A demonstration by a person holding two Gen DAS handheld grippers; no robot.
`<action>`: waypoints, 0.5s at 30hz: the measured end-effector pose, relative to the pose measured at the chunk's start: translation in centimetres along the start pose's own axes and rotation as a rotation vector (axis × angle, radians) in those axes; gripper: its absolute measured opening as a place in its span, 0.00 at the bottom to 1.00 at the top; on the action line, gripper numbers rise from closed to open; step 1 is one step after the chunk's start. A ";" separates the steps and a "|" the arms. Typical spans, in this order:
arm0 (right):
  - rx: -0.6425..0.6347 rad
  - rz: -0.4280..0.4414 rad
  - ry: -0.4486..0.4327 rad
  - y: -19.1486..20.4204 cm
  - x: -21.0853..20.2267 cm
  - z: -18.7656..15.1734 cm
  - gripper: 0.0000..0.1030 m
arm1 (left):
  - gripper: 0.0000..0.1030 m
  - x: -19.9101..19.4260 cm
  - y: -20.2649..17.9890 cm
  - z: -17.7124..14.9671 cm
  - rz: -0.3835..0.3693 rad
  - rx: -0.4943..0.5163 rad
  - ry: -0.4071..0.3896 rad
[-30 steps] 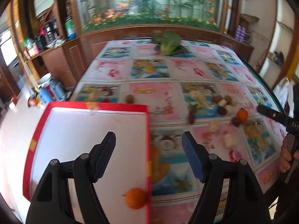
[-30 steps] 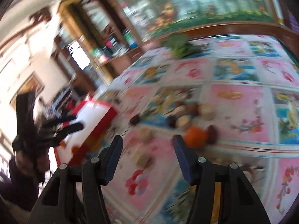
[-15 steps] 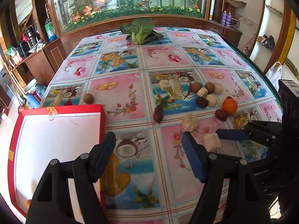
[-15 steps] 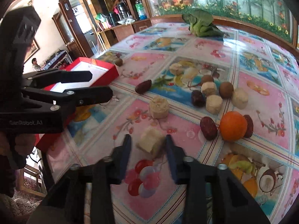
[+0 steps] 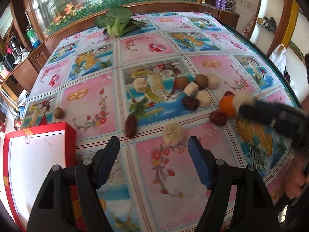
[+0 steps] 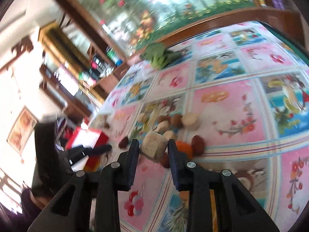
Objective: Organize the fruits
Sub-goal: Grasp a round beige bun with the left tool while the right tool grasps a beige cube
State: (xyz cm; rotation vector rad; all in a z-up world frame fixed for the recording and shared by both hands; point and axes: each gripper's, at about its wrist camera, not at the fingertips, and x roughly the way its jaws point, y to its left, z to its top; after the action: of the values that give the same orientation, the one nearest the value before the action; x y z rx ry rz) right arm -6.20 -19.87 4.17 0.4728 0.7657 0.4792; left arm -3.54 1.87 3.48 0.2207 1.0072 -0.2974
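Fruit lies scattered on the patterned tablecloth point(image 5: 96, 104): an orange point(image 5: 227, 104), dark red dates point(image 5: 131, 125), brown round fruits point(image 5: 182, 81) and pale chunks point(image 5: 204, 98). My right gripper point(image 6: 153, 145) is shut on one pale chunk point(image 6: 152, 143), held off the cloth over the orange point(image 6: 185, 147). From the left wrist it shows at the right point(image 5: 243, 106), blurred. My left gripper point(image 5: 153, 143) stands open with nothing between its fingers. Just beyond its fingertips lies another pale chunk point(image 5: 172, 134). A red box with a white inside point(image 5: 69, 135) sits at the lower left.
A leafy green vegetable point(image 5: 115, 22) lies at the table's far end, before a wooden counter and a glass tank. One brown fruit point(image 5: 58, 113) sits alone near the red box. The table's right edge point(image 5: 280, 73) curves away, with a person's hand point(image 5: 297, 174) below it.
My right gripper closed on the pale chunk, lifted it off the cloth and rolled. My left gripper swung right, away from the red box, and dropped nearer the fruit.
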 end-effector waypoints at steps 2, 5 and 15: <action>0.009 0.003 0.004 -0.1 0.0 0.0 0.28 | 0.72 0.5 -0.9 0.2 -0.008 0.026 0.004; 0.007 0.008 0.012 0.2 0.0 0.0 0.28 | 0.62 1.5 -1.5 0.6 -0.004 0.033 0.014; -0.081 -0.034 0.042 1.6 1.3 -0.5 0.29 | 0.28 2.7 -2.3 0.9 -0.041 0.029 0.019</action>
State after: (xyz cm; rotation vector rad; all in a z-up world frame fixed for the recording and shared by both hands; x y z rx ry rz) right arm -6.13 -17.72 4.05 0.3748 0.7906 0.4883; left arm -2.28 -0.93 1.53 0.2298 1.0272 -0.3481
